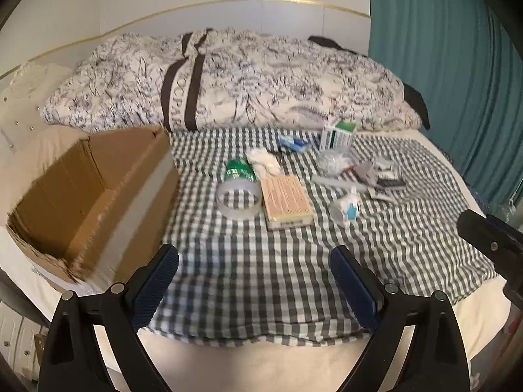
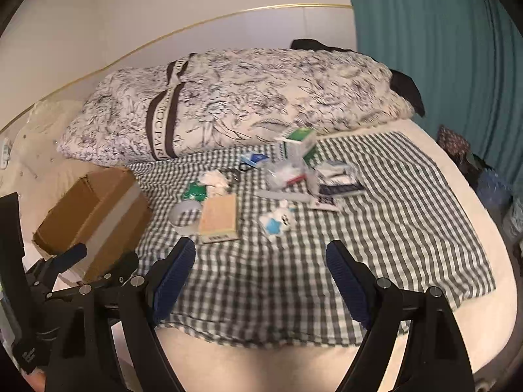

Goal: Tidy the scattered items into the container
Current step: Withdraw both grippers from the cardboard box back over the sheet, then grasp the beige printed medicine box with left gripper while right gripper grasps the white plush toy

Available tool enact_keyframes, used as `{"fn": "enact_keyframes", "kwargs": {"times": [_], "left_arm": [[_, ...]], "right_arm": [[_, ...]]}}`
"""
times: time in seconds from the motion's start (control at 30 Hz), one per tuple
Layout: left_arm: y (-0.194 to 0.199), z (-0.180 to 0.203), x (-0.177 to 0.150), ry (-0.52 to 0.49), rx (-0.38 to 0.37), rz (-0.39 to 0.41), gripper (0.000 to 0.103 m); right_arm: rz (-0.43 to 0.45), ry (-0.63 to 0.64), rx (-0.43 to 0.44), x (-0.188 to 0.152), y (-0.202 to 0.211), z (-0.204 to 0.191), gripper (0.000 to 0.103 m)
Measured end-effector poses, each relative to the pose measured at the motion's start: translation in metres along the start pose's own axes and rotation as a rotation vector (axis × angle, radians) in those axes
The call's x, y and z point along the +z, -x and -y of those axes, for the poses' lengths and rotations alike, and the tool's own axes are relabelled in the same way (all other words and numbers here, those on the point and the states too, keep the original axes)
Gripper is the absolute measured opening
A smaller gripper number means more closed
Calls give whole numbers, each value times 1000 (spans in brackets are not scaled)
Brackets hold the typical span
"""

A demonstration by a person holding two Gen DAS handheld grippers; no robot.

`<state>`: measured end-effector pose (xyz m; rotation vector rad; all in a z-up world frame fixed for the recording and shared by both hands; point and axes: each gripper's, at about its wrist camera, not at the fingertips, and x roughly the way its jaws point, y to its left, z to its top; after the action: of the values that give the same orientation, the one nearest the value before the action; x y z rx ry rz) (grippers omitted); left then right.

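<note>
An open cardboard box (image 1: 88, 192) lies on the bed at the left; it also shows in the right wrist view (image 2: 94, 215). Scattered items lie on a checked cloth (image 1: 278, 277): a clear tape roll (image 1: 238, 200), a tan flat box (image 1: 287, 202), a green packet (image 1: 240, 168), a white tissue (image 1: 263, 161), a small white and blue toy (image 1: 348, 207), a green and white carton (image 1: 338, 134) and a clear bag (image 1: 333, 163). My left gripper (image 1: 255, 281) is open and empty, near the cloth's front edge. My right gripper (image 2: 261, 274) is open and empty, in front of the toy (image 2: 276, 222).
A rolled floral duvet (image 1: 228, 81) lies along the back of the bed. A teal curtain (image 1: 457, 81) hangs at the right. The right gripper's body shows at the right edge of the left wrist view (image 1: 493, 245).
</note>
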<state>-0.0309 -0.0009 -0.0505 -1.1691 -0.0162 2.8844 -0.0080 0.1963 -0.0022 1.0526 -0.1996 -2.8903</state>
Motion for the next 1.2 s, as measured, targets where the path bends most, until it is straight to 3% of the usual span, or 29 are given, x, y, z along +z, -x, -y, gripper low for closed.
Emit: {"fn": "enact_keyframes", "kwargs": {"times": [0.4, 0.83, 1.2], "left_arm": [[-54, 20, -1, 9, -24, -68, 96], [-153, 35, 26, 58, -25, -149, 96], [-213, 43, 33, 59, -15, -205, 96]], "right_arm": [[-48, -27, -5, -16, -37, 27, 83], [-152, -53, -29, -13, -122, 53, 83], [-236, -66, -47, -20, -181, 66, 83]]}}
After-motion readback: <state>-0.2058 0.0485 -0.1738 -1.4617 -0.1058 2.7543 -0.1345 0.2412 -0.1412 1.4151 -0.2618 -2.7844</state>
